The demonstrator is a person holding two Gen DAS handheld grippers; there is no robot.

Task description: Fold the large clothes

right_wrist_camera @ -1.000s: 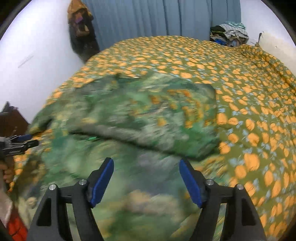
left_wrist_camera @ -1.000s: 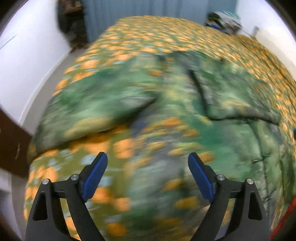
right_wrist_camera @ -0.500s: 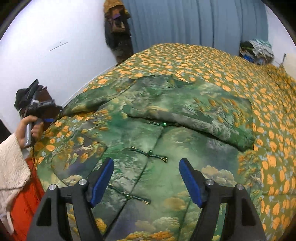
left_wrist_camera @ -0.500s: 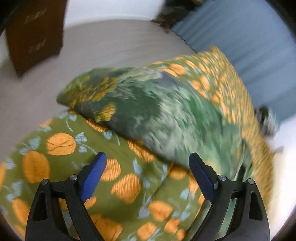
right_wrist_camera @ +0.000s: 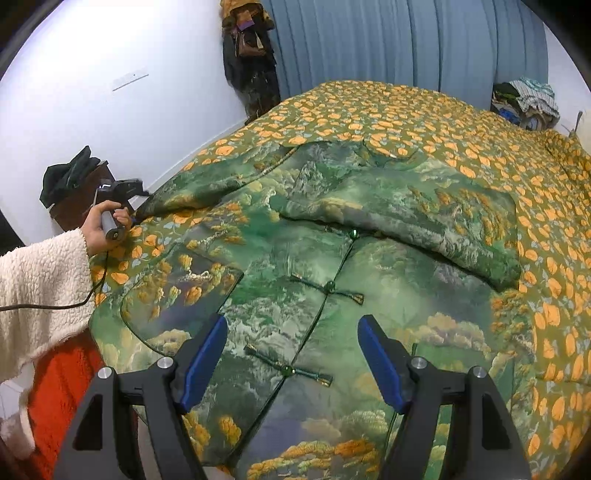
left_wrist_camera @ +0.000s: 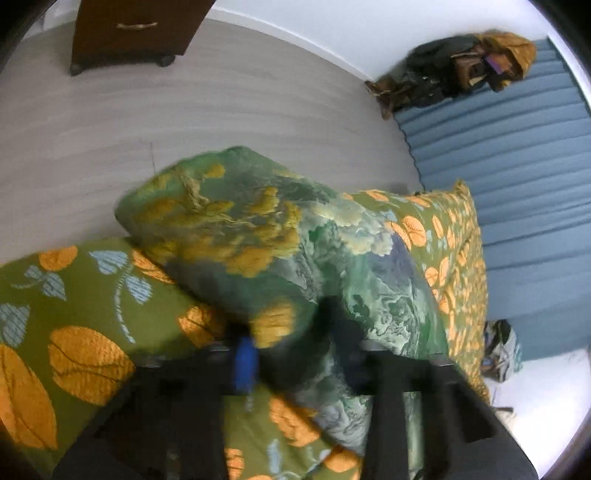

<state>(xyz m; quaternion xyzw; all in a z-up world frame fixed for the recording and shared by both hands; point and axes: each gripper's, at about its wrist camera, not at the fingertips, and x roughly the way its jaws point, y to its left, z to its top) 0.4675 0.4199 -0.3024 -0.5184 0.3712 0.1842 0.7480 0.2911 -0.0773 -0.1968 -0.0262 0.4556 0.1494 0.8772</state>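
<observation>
A green padded jacket (right_wrist_camera: 332,258) with landscape print and knot buttons lies front-up on the bed's orange-leaf cover (right_wrist_camera: 406,110). One sleeve (right_wrist_camera: 406,206) is folded across its chest. The other sleeve (left_wrist_camera: 258,229) stretches to the bed's edge. There my left gripper (left_wrist_camera: 295,350) is closing its blurred jaws on the sleeve's end, with fabric bunched between them. The right wrist view shows that left gripper (right_wrist_camera: 135,218) in a hand at the sleeve tip. My right gripper (right_wrist_camera: 291,354) hovers open over the jacket's lower front, holding nothing.
Grey floor (left_wrist_camera: 184,110) and a dark wooden cabinet (left_wrist_camera: 133,29) lie beyond the bed's edge. A blue curtain (right_wrist_camera: 406,40) hangs behind the bed, with coats (right_wrist_camera: 251,48) hanging left of it. A clothes pile (right_wrist_camera: 524,99) sits at the far corner. A cream fleece sleeve (right_wrist_camera: 40,280) reaches in from the left.
My left gripper swung and rolled over to the sleeve's end at the bed's edge, then drew its jaws in around it. The right gripper shifted sideways and then steadied, still open.
</observation>
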